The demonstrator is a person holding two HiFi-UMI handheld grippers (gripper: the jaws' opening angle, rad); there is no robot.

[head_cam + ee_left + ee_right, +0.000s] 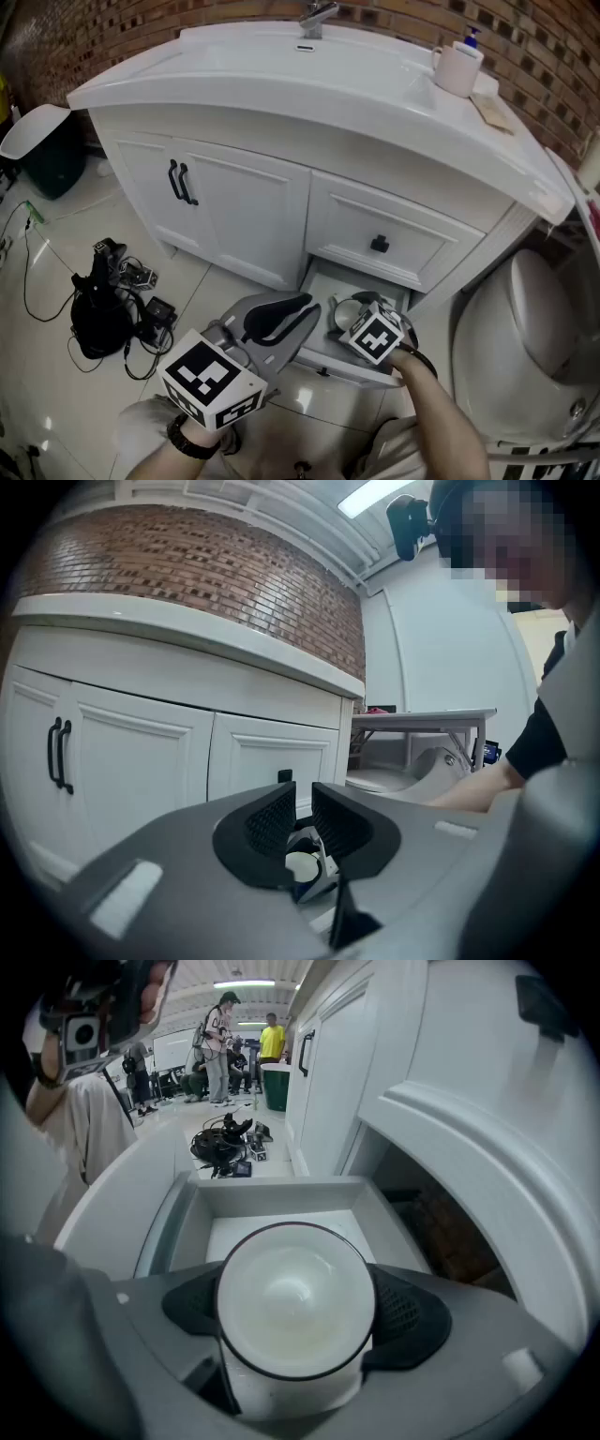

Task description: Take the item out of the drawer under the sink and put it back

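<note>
The bottom drawer [315,281] of the white vanity stands pulled out. My right gripper [352,315] hangs over it, shut on a white cup [347,311] with a dark rim. In the right gripper view the cup [295,1302] fills the space between the jaws, its mouth facing the camera and both pads against its sides, with the drawer [272,1194] bare behind it. My left gripper [304,306] hovers just left of the drawer, its jaws nearly together and nothing in them. Through their narrow gap the left gripper view [302,813] shows the cup [300,864].
Above the open drawer is a closed one with a black knob [379,245]. Cabinet doors with black handles [181,183] lie to the left. A white mug [457,67] stands on the countertop. A toilet [534,319] is at the right, and a black bag with cables [103,314] on the floor at left.
</note>
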